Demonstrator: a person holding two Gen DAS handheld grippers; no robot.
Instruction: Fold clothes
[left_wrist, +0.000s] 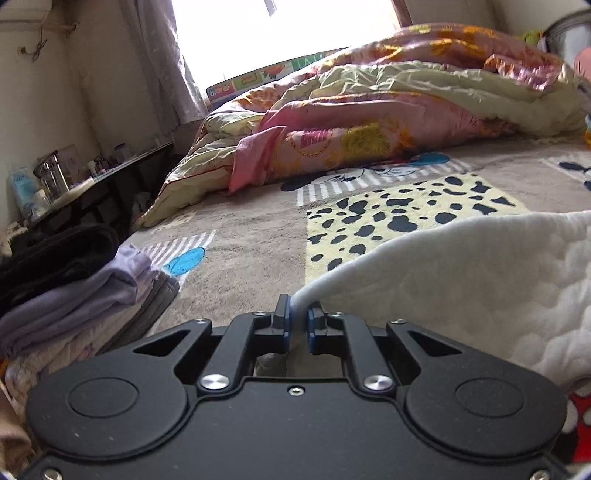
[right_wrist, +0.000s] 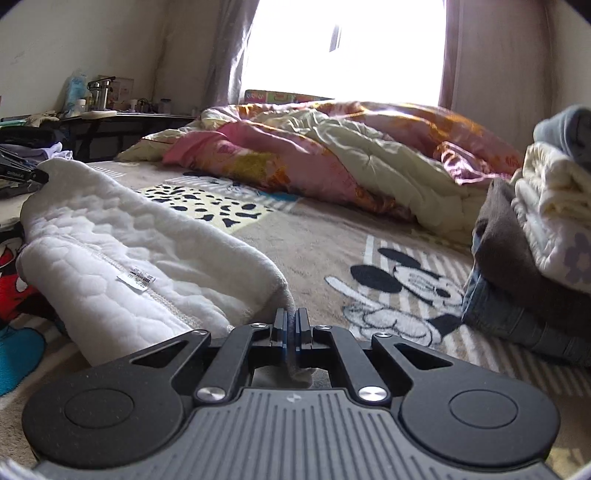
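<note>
Garment (left_wrist: 480, 280): white, quilted, fleecy, lying on the bed's near side over the cartoon-print blanket (left_wrist: 258, 236). Left claw (left_wrist: 298, 325) is closed on a thin edge of it; fabric shows pinched between the blue pads. Right claw (right_wrist: 291, 332) is likewise clamped on another edge, a grey-white fold caught between its fingers. In the right wrist view the cloth appears doubled over into a soft roll, with a small label (right_wrist: 136, 277) beside a seam.

Handling, judged: light, limp, thick enough to bulge at a crease; not slippery, not fragile. Corners and hems look like the best hold, since a mid-panel pinch would drag several layers at once.

Surroundings: folded stack (left_wrist: 85, 291) of lilac and dark items at the bed's left edge; second pile (right_wrist: 535, 236) of cream, brown and denim pieces at the right edge. Rumpled quilt (left_wrist: 388, 110) fills the far side below the window. Open blanket between the stacks gives room to lay the fold; both piles sit close enough to catch a swinging hem.
</note>
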